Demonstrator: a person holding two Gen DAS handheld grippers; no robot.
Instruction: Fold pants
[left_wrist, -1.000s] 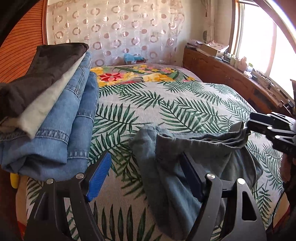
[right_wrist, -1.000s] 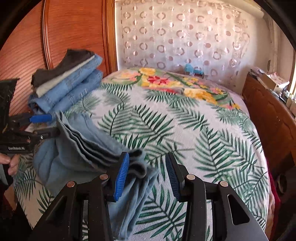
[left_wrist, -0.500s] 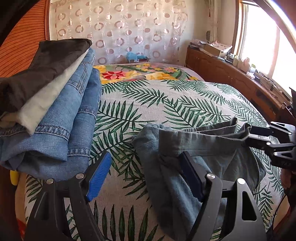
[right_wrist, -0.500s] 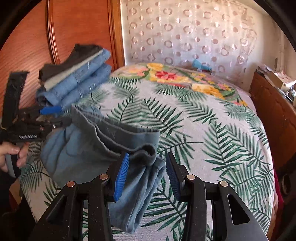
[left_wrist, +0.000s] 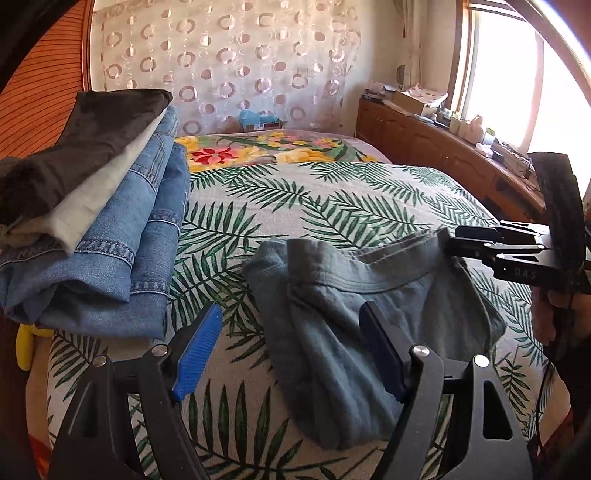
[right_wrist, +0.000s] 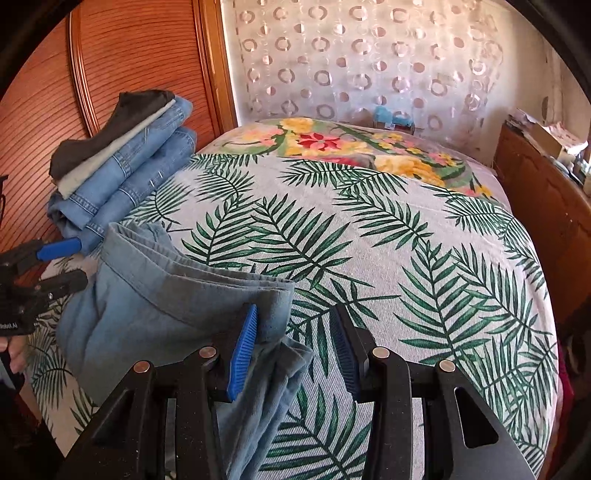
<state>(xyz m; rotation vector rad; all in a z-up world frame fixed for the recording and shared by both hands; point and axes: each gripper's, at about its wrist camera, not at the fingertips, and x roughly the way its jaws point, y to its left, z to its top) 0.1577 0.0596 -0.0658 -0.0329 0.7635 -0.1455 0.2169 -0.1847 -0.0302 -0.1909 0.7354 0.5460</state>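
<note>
The grey-blue pants (left_wrist: 354, 295) are lying bunched on the near part of the leaf-print bed (right_wrist: 369, 236), apparently ready for folding. Both grippers are standing spread, pinching nothing: the left gripper (left_wrist: 291, 350) is sitting at one end of the cloth, the right gripper (right_wrist: 295, 343) at the other, beside the stacked jeans (left_wrist: 122, 236).

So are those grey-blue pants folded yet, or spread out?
Folded, loosely: the grey-blue pants lie bunched in layers on the bed, hems stacked.
</note>
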